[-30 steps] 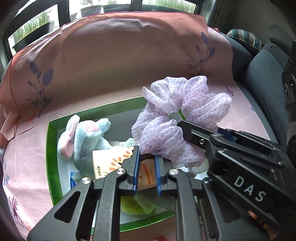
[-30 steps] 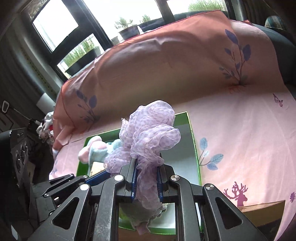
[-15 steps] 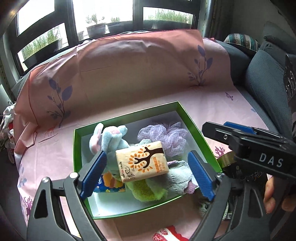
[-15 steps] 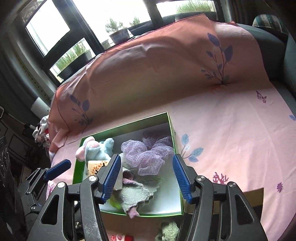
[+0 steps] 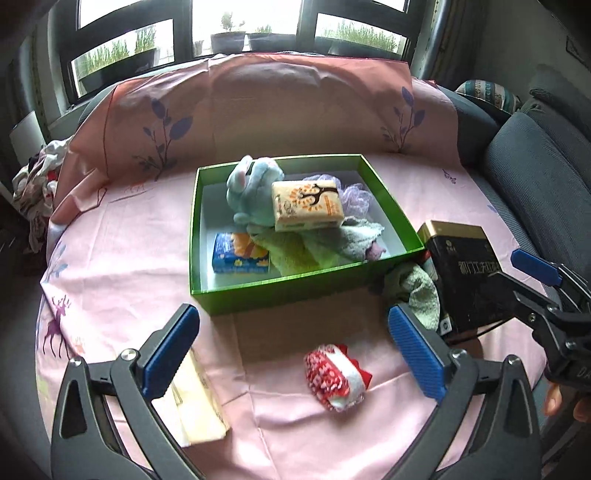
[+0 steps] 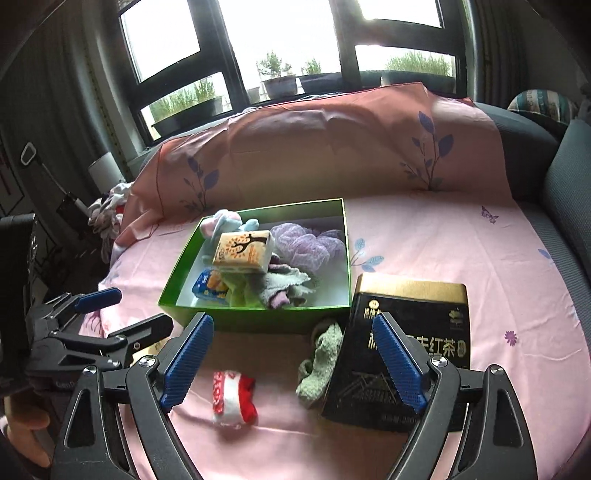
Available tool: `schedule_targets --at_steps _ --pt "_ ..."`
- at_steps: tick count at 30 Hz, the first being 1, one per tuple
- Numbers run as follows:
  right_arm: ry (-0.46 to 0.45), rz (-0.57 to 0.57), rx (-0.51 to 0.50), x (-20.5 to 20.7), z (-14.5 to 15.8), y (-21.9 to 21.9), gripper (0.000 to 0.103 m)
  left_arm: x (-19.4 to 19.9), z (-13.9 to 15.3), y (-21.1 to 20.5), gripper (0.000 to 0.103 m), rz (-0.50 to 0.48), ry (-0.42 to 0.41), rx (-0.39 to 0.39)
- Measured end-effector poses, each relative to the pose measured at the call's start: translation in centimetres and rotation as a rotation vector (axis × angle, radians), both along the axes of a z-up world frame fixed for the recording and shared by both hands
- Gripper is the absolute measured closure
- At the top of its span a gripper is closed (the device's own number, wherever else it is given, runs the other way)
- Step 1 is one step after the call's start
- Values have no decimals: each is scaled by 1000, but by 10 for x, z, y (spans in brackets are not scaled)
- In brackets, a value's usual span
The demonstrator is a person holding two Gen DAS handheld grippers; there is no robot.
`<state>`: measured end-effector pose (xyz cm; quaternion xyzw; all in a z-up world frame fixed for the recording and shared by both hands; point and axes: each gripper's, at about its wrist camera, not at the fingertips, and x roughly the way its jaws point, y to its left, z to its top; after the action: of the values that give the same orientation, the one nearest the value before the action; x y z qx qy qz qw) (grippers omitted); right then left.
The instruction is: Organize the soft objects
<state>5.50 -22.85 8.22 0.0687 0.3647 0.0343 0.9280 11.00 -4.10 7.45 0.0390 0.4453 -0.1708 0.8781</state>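
Open pink sheet [image 5: 122, 280] left of the green box [image 5: 291, 291] and around the red-and-white sock [image 5: 334, 373]. Blocked at the box's right corner by the black tin [image 6: 410, 354], with a green cloth [image 6: 321, 365] wedged between them.

tissue pack [image 5: 306, 205] lies atop the plush toy [image 5: 251, 184] in the box [image 5: 295, 291]; rolled sock [image 5: 334, 373] lies before it, tin [image 5: 461, 273] right.

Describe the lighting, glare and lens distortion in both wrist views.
Left wrist view: windows blown out white, daylight even on the pink sheet; fisheye bends the green box edges, corners darken. Right wrist view: stronger window glare, left side of the room dim; black tin shows soft sheen; both sharp, no motion blur.
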Motion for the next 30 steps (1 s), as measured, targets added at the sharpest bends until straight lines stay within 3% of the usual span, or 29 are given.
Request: schedule_targets --at_steps 7,15,30 --pt "47 10 -70 -52 -33 18 15 -45 -30 22 1 60 61 -28" --pt "89 -9 -114 -77 -62 34 15 -76 -63 36 1 111 118 -14" --pt "113 -11 -90 -81 -83 34 15 -83 -71 36 1 122 122 -41"
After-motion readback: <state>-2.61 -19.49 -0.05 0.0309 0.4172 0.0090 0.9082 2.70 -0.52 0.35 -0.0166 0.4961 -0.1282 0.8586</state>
